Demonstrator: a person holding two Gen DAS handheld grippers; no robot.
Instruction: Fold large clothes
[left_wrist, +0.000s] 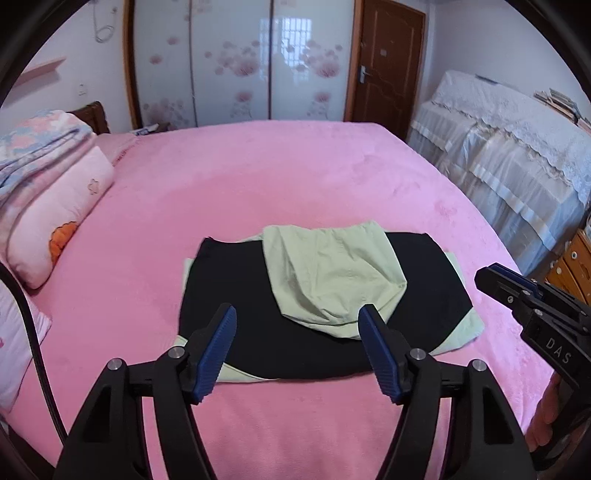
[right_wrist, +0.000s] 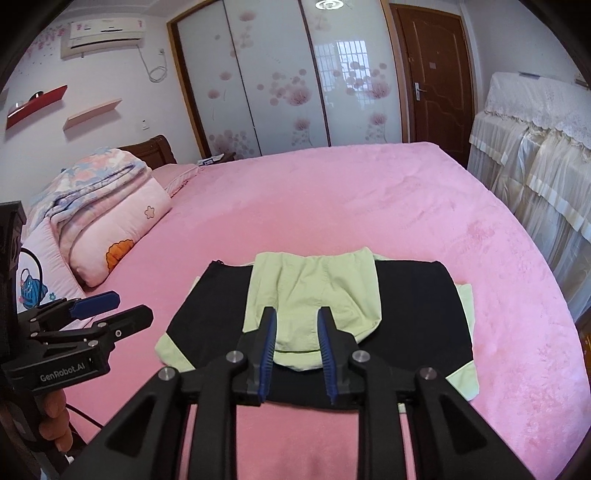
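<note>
A black and pale green garment (left_wrist: 295, 332) lies folded into a rough rectangle on the pink bed (left_wrist: 295, 177), with its pale green hood (left_wrist: 332, 273) laid on top. It also shows in the right wrist view (right_wrist: 417, 317), hood (right_wrist: 314, 291) in the middle. My left gripper (left_wrist: 297, 321) is open and empty, held above the garment's near edge. My right gripper (right_wrist: 297, 325) is open with a narrower gap, empty, above the hood's near end. The right gripper shows at the right of the left wrist view (left_wrist: 517, 291); the left gripper shows at the left of the right wrist view (right_wrist: 110, 310).
Folded quilts and pillows (left_wrist: 48, 192) are stacked at the bed's left side, seen too in the right wrist view (right_wrist: 107, 210). A lace-covered piece of furniture (left_wrist: 517, 155) stands to the right. A wardrobe (left_wrist: 236, 62) and a door (left_wrist: 388, 62) are beyond the bed.
</note>
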